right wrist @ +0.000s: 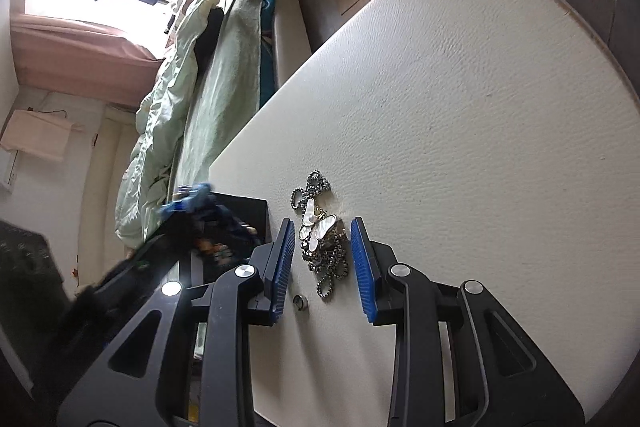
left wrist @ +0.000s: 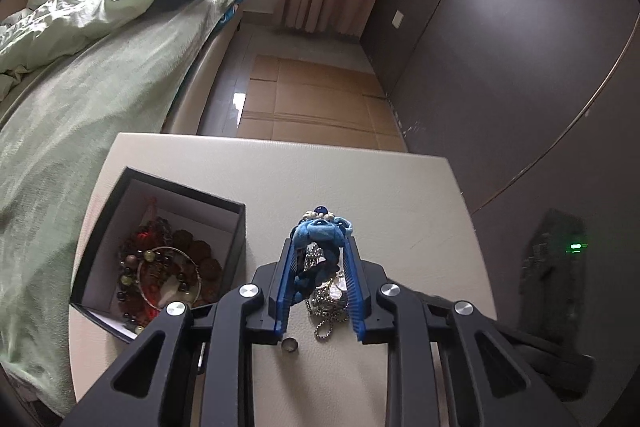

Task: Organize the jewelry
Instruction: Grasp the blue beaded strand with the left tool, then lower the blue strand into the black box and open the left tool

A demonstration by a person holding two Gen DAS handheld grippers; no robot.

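Clamped on the blue hair tie (left wrist: 320,235), my left claw (left wrist: 319,247) needed to swing to the box (left wrist: 224,223) at lower left, while my right claw (right wrist: 322,247) straddled the necklace (right wrist: 320,235), pads not visibly touching.

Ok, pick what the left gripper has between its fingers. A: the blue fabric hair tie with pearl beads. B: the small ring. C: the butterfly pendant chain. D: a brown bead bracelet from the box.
A: the left gripper is closed on the blue fabric hair tie; the butterfly pendant chain and small ring lie on the table.
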